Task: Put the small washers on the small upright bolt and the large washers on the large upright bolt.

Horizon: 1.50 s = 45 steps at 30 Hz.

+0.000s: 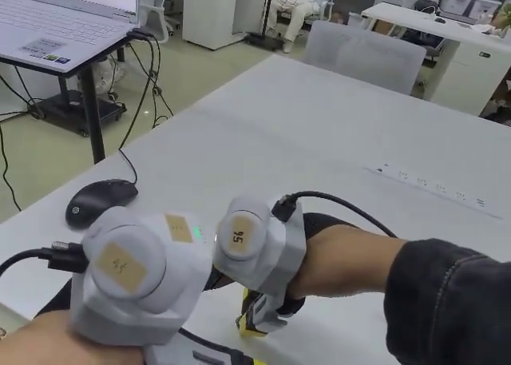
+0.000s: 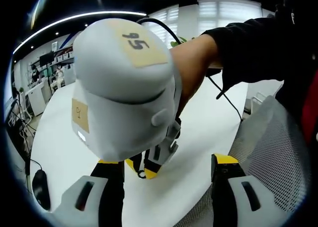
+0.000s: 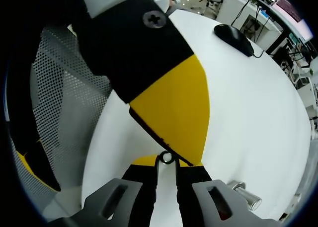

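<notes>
My right gripper [image 3: 167, 165] is shut on a small metal washer [image 3: 167, 157], a ring pinched between its yellow tips. Right in front of it stands a broad black and yellow jaw of my left gripper [image 2: 169, 163], whose jaws are wide apart with nothing held. A threaded metal bolt [image 3: 247, 196] stands on the white table at the lower right of the right gripper view. In the head view both grippers are close together at the table's near edge, the right gripper [image 1: 254, 321] pointing down at the tabletop.
A black mouse [image 1: 100, 199] lies at the table's left edge. A power strip [image 1: 431, 185] lies at the far right of the white table [image 1: 319, 133]. A laptop [image 1: 64, 17] stands on a side stand, and a grey chair [image 1: 363, 53] stands behind the table.
</notes>
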Motion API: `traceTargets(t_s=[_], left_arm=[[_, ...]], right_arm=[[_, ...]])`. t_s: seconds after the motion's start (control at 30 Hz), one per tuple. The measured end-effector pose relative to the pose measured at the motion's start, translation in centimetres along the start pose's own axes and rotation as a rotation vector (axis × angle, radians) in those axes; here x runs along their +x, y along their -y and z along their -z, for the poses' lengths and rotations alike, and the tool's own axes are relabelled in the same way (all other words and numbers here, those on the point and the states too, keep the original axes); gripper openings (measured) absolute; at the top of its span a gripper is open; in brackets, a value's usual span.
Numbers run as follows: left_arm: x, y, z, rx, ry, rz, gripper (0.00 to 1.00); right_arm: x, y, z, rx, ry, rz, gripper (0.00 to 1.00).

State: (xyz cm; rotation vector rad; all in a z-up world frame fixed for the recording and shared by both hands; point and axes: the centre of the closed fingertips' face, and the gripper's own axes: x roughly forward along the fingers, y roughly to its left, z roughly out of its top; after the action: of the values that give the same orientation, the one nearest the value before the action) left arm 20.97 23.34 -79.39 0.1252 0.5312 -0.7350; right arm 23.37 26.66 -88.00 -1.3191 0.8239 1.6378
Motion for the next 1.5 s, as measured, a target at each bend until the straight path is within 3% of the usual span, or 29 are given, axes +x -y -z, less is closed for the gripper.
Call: traceTargets(t_s=[0.43, 0.73, 1.5], left_arm=[[0.0, 0.1, 0.1, -0.001, -0.001, 0.002, 0.7], [0.0, 0.2, 0.1, -0.001, -0.004, 0.008, 0.7], [0.2, 0.5, 0.3, 0.011, -0.018, 0.026, 0.7]], right_arm=[[0.0, 0.0, 0.1, 0.045, 0.012, -0.009, 0.14], [-0.5, 0.3, 1.9, 0.057, -0.018, -0.003, 0.14], [-5.8, 2.1, 6.8, 0.15, -0.026, 0.072, 0.14]])
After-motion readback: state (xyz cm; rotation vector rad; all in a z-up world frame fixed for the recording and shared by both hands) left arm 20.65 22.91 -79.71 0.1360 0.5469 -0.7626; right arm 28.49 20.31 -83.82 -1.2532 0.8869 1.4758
